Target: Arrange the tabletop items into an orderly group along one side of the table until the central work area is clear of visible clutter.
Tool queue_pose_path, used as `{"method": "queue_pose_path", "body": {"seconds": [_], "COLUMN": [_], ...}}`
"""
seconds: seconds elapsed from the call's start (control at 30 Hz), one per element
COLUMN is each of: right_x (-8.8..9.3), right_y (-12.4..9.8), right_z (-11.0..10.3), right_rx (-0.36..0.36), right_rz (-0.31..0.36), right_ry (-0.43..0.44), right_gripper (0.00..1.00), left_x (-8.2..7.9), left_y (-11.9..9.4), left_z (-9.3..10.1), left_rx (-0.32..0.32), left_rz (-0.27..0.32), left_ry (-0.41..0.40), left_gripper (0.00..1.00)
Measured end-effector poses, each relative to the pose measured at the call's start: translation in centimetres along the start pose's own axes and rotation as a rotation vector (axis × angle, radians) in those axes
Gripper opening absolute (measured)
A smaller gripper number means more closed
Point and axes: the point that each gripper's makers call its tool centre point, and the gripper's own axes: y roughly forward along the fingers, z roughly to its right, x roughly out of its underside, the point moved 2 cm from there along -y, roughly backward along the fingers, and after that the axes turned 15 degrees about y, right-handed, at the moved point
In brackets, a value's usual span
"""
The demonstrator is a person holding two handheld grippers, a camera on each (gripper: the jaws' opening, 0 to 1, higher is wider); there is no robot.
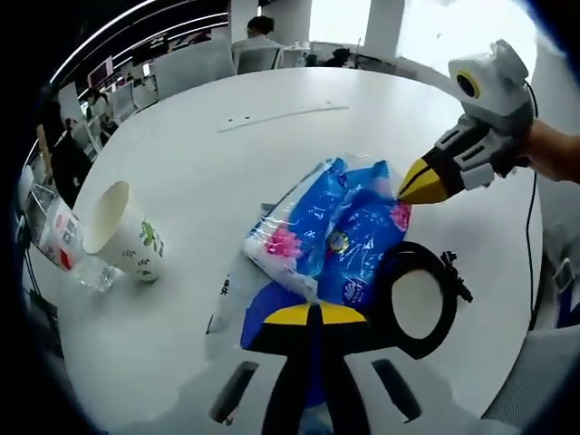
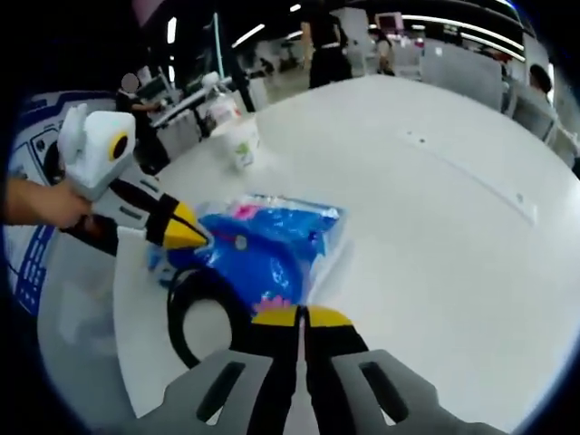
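Observation:
A blue and white plastic tissue pack (image 1: 335, 236) lies mid-table, and both grippers hold it. In the left gripper view my left gripper (image 1: 313, 313) is shut on the pack's near edge. My right gripper (image 1: 405, 191) comes in from the right, shut on its far right corner. In the right gripper view the same pack (image 2: 263, 245) sits just past my shut right gripper (image 2: 299, 315), with the left gripper (image 2: 204, 237) pinching its left side. A black ring with a short handle (image 1: 417, 304) lies flat against the pack; the ring (image 2: 195, 317) also shows here.
A white paper cup with green print (image 1: 122, 231) leans against a clear plastic bottle (image 1: 59, 240) near the table's edge; the cup (image 2: 240, 145) and bottle (image 2: 217, 104) also show far off. The round white table (image 1: 272, 136) stretches beyond. Office chairs and people sit past its far side.

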Motion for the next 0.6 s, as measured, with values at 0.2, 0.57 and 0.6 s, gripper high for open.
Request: {"method": "queue_pose_path", "body": {"seconds": [0.2, 0.57, 0.6], "right_x": [0.8, 1.9, 2.1], "right_y": [0.0, -0.4, -0.4], "right_z": [-0.1, -0.8, -0.8], "right_rx": [-0.003, -0.009, -0.01], "right_rz": [-0.026, -0.047, -0.049], "right_ry": [0.005, 0.008, 0.008], "right_gripper": [0.0, 0.0, 0.0], "left_x": [0.4, 1.3, 1.4], "left_y": [-0.2, -0.6, -0.7], "left_z": [0.5, 1.5, 1.6], "left_rx": [0.015, 0.035, 0.038], "left_rz": [-0.012, -0.029, -0.029], "left_ry": [0.015, 0.004, 0.002], "left_gripper": [0.0, 0.0, 0.0]}}
